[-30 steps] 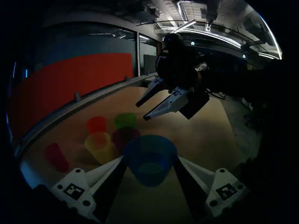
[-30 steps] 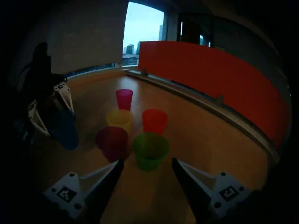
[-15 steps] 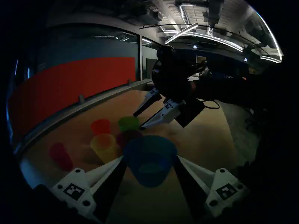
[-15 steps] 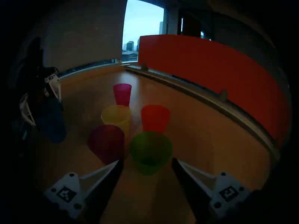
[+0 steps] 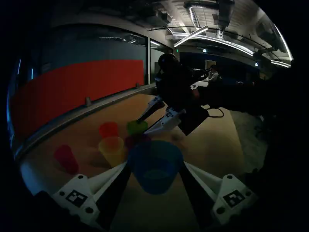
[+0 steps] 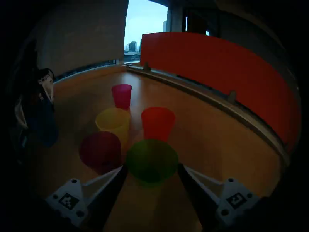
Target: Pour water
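Pour preparation: two cups engaged.
We note left hand-held gripper [image 5: 155, 164] pinching blue cup [image 5: 155, 172] upright against spillage; right hand-held gripper [image 6: 151, 166] spread, flanking green cup [image 6: 151, 157] for grasping.

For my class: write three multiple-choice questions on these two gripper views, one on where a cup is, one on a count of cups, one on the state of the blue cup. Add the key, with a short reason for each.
1. Which cup sits between the fingers of the right hand-held gripper?
A. a white one
B. the green cup
C. a black one

2. How many cups stand clustered together on the table?
A. five
B. two
C. nine

3. The blue cup is:
A. lying on its side
B. stacked inside another cup
C. upright in the left hand-held gripper

Key: B, the green cup lies between its spread fingers. A, the green cup, a red cup, a yellow cup, a pink cup and a maroon cup make five. C, both fingers press its sides, mouth upward.
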Demonstrator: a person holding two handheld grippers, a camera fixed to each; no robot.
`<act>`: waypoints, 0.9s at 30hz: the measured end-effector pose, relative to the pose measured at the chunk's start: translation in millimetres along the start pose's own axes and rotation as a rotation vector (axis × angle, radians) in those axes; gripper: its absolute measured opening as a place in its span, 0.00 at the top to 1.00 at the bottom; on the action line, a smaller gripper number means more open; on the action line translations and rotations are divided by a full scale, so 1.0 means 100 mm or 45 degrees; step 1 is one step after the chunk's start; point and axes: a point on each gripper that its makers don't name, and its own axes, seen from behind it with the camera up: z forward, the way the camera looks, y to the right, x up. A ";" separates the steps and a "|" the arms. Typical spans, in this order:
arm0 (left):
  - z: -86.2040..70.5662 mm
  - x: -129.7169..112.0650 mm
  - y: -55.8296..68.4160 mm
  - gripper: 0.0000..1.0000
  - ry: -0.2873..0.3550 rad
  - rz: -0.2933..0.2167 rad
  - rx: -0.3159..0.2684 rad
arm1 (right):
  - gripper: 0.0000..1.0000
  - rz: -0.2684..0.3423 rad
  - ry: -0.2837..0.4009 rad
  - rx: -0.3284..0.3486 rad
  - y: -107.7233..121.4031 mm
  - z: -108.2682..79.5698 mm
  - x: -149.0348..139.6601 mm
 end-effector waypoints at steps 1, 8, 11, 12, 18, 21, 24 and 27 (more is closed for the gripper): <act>-0.01 0.00 -0.01 0.15 0.001 -0.002 0.002 | 0.01 0.000 0.000 0.000 0.00 0.01 0.00; -0.06 0.01 -0.03 0.14 0.010 -0.012 0.009 | 0.01 -0.004 0.008 -0.002 -0.01 0.09 0.03; -0.08 0.01 -0.03 0.15 0.012 -0.013 0.010 | 0.03 -0.002 0.010 -0.005 -0.01 0.10 0.04; -0.08 0.01 -0.04 0.15 0.013 -0.013 0.011 | 0.04 -0.001 0.010 -0.006 -0.01 0.10 0.04; -0.09 0.03 -0.05 0.15 0.017 -0.013 0.019 | 0.07 0.027 0.015 -0.016 0.01 0.11 0.03; -0.10 0.04 -0.07 0.15 0.022 -0.016 0.024 | 0.07 0.039 0.027 -0.029 0.03 0.09 0.06; -0.11 0.04 -0.08 0.14 0.027 -0.018 0.029 | 0.07 0.049 0.045 -0.041 0.06 0.05 0.09; -0.12 0.06 -0.09 0.15 0.031 -0.022 0.036 | 0.07 0.060 0.060 -0.051 0.08 -0.02 0.14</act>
